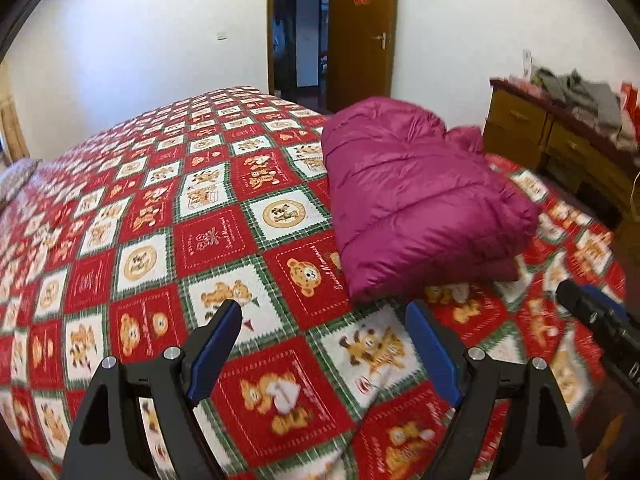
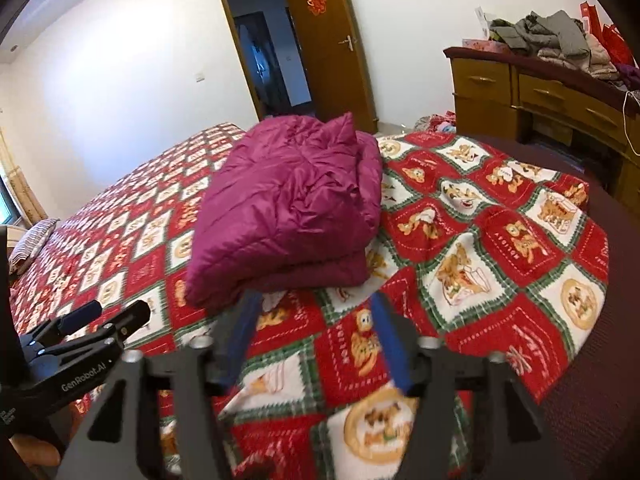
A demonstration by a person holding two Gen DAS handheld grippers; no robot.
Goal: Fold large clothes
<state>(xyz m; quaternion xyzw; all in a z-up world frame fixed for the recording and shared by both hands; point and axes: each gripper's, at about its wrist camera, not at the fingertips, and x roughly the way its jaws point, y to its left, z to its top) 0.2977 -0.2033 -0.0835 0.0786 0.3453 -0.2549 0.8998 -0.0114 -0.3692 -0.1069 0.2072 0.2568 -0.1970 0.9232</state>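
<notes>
STATE: my left hand-held gripper point(image 1: 324, 320) and right hand-held gripper point(image 2: 314, 316) released, empty | ITEM: folded magenta quilted down jacket point(image 1: 420, 200) on red-and-white bear-print bedspread point(image 1: 160, 240) | RISK: puffy slick layers may spring open.

Folded magenta jacket point(image 2: 292, 208) on bear-print bedspread point(image 2: 500, 240). Right gripper point(image 2: 316, 340) jaws apart, empty, just short of jacket. Left gripper point(image 2: 104, 320) at lower left.
</notes>
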